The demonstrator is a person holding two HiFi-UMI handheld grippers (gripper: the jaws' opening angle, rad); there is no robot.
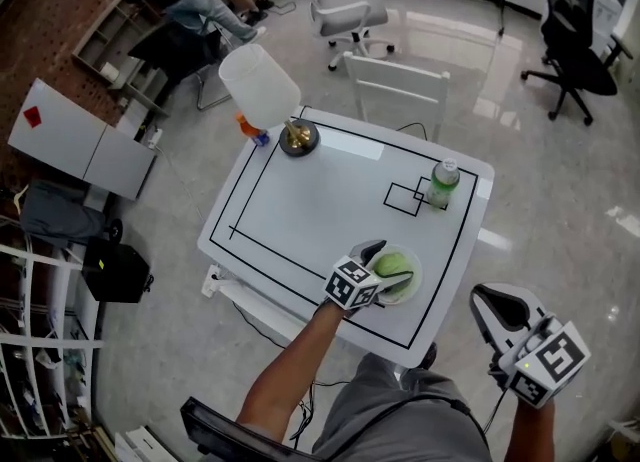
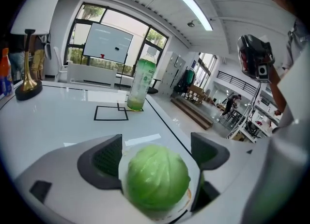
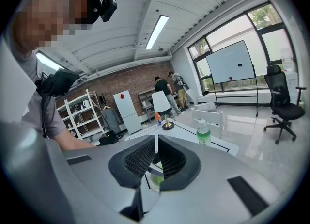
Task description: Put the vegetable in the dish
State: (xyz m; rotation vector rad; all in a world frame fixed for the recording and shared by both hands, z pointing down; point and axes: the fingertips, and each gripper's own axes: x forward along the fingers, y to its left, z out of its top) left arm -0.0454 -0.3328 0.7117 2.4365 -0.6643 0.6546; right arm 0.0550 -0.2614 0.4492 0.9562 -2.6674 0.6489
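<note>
Green cabbage (image 1: 393, 268) (image 2: 157, 177), a small round head, sits in a shallow white dish (image 1: 412, 290) (image 2: 123, 167) near the front right corner of a white bench (image 1: 300, 210) marked with black tape lines. The left hand-held gripper (image 1: 388, 263) (image 2: 156, 152) reaches over the dish with its jaws spread wide, one on each side of the cabbage. In the left gripper view there is a clear gap between each dark pad and the leaves, so it has hold of nothing. The lower edges of the jaws seem to sit close to the dish rim, though the view does not settle whether they touch.

The right hand-held gripper (image 1: 492, 302) (image 3: 156, 157) is held off the bench, beyond its right edge (out over the pale floor). Its jaws are pressed together with nothing between them.

Farther back on the bench, a clear bottle (image 1: 441, 184) (image 2: 140, 85) (image 3: 203, 132) of green drink stands upright at a corner of a small taped rectangle (image 1: 404, 198). At the far left corner stands a lamp (image 1: 262, 85) with a white shade and a brass stem on a round dark base. An orange bottle (image 1: 250, 130) is just beside it.
</note>
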